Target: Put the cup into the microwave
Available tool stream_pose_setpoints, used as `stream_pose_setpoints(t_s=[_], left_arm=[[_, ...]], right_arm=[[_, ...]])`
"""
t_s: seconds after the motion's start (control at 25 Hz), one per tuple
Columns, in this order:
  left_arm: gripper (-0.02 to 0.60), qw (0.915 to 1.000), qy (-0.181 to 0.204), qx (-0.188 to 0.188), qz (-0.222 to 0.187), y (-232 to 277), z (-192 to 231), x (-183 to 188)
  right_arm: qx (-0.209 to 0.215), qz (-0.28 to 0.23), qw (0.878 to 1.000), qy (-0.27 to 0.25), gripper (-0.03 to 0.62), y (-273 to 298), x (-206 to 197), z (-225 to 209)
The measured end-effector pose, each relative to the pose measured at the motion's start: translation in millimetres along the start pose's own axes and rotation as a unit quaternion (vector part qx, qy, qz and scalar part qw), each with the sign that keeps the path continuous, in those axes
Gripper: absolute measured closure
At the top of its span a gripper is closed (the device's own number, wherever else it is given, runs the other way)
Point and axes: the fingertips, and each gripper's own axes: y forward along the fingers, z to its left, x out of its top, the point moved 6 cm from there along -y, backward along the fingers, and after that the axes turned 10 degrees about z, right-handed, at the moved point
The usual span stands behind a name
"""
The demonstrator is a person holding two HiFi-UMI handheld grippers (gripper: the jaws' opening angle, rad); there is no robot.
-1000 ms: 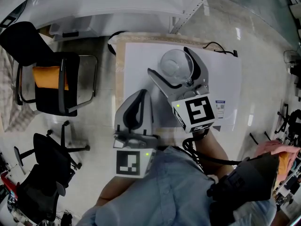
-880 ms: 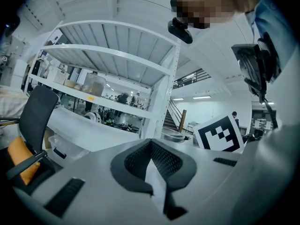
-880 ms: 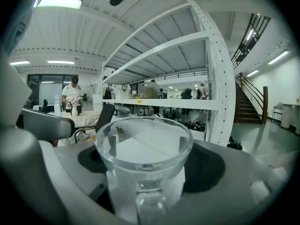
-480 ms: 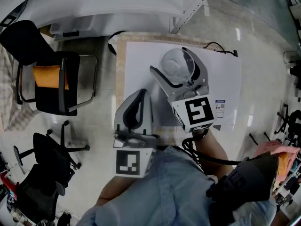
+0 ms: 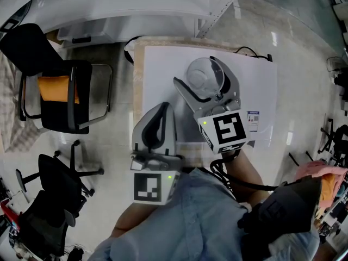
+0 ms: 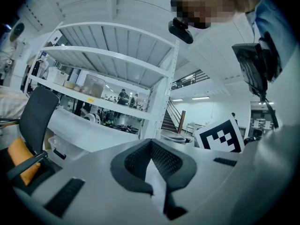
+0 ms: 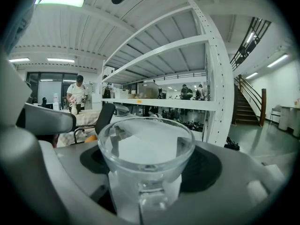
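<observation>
- Workshop floor (image 5: 114,145) — glossy, with black office chairs (image 5: 60,94) at left and a white shelving rack (image 7: 208,78) beyond. No microwave shows, so the carry may be long.
- White counter (image 5: 163,69): I cannot tell whether the cup rests on it or hangs just above.
- Right gripper (image 5: 194,69) — its fingers have just been closing and clasp the cup. Smooth glass could slip if tilted or knocked.
- Left gripper (image 5: 162,106): fingers clenched on nothing, at the counter's near edge.
- Cup (image 7: 146,149): clear glass, over the counter's far middle.
</observation>
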Motion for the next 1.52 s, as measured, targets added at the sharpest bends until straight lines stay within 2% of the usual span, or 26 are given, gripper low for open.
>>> stream_pose_setpoints(t_s=[0.48,0.76,0.88,1.04,1.24,1.52], left_arm=[[0.574,0.9997,0.015,-0.017,-0.007,-21,-25,-6],[0.574,0.9992,0.031,-0.011,-0.022,-50,-44,-10],[0.574,0.9990,0.031,0.003,-0.033,-64,-52,-12],[0.574,0.9982,0.036,0.013,-0.047,-88,-66,-18],[0.574,0.9977,0.044,0.006,-0.052,-121,-95,-36],[0.574,0.9976,0.048,-0.001,-0.050,-166,-131,-77]], right_arm=[[-0.014,-0.028,0.999,0.007,0.201,-45,-1,4],[-0.019,-0.053,0.998,0.001,0.201,-94,-2,14],[-0.019,-0.060,0.998,0.000,0.201,-119,-7,21],[-0.018,-0.065,0.998,-0.003,0.201,-153,-19,34],[-0.021,-0.071,0.997,-0.003,0.201,-198,-40,51],[-0.026,-0.070,0.997,-0.001,0.201,-254,-84,75]])
